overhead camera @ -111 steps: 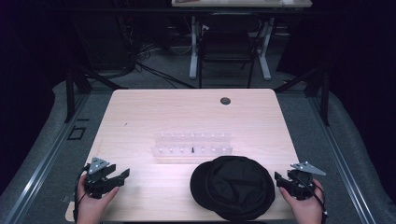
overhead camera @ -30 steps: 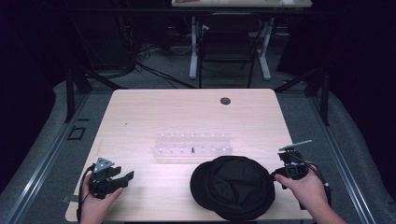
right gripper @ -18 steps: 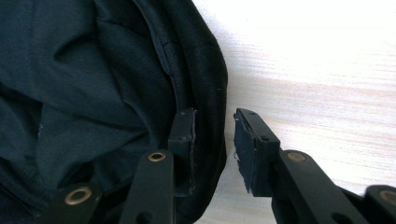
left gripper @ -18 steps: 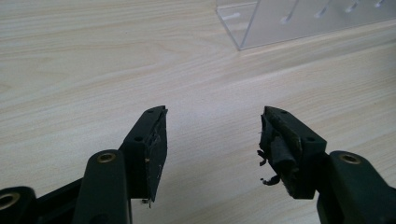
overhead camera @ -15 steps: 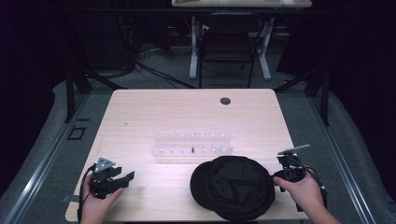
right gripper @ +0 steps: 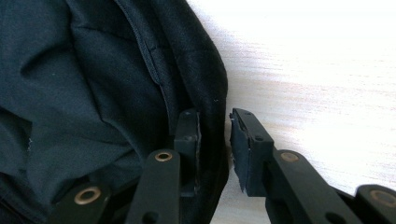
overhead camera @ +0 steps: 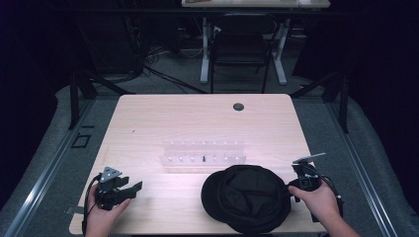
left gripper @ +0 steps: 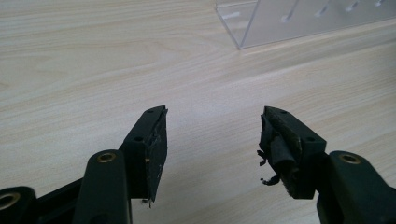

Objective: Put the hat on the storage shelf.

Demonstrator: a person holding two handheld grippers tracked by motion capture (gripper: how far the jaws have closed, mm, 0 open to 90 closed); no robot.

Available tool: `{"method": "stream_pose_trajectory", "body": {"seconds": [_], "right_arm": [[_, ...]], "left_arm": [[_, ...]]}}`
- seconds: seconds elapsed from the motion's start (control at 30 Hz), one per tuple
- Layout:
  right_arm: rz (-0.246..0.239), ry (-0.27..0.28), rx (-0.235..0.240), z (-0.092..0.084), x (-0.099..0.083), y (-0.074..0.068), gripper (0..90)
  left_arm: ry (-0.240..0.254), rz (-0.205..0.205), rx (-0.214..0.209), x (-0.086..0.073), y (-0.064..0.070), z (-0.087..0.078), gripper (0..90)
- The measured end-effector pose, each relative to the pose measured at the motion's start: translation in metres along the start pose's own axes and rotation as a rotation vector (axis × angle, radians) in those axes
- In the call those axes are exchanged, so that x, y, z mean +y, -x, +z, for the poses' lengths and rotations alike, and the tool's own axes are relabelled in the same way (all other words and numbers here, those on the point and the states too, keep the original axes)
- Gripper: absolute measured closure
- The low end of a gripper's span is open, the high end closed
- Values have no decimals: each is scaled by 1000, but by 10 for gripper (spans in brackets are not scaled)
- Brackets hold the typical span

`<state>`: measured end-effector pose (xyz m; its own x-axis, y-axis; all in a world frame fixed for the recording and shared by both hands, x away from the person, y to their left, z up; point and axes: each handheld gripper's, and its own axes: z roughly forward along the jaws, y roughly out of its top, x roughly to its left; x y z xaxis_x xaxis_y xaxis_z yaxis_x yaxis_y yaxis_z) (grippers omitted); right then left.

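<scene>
No readable text, label or number — none on anything here.

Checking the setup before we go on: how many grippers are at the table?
2. The left gripper sits at the near left corner of the table, jaws open over bare wood. The right gripper is at the near right, jaws astride the black cap's edge.

The black cap (right gripper: 107, 93) runs off the left and bottom edges of the right gripper view; the clear rack (left gripper: 308, 18) is cut by the left gripper view's top edge; the small dark thing in the rack (overhead camera: 203, 158) is too small to identify.
</scene>
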<state>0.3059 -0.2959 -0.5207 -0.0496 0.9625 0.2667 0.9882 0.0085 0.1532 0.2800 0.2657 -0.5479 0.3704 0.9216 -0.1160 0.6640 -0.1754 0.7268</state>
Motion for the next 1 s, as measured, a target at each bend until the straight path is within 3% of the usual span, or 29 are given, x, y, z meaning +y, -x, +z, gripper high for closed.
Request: {"method": "stream_pose_trajectory", "body": {"seconds": [0.47, 0.5, 0.73, 0.83, 0.97, 1.0], "right_arm": [[-11, -47, 12, 6, 4, 1, 797], [11, -33, 22, 8, 4, -1, 808], [-2, -62, 44, 6, 6, 3, 847], [31, -42, 80, 7, 6, 4, 872], [26, -66, 118, 3, 6, 10, 877], [48, -43, 128, 4, 5, 9, 877]], "left_arm": [[-5, 3, 3, 0, 0, 1, 417], [-5, 3, 3, 0, 0, 1, 417], [-6, 0, 3, 0, -1, 1, 418], [-6, 2, 2, 0, -1, 1, 418], [-8, 2, 5, 0, -1, 1, 419], [-9, 2, 6, 0, 0, 1, 419]]}}
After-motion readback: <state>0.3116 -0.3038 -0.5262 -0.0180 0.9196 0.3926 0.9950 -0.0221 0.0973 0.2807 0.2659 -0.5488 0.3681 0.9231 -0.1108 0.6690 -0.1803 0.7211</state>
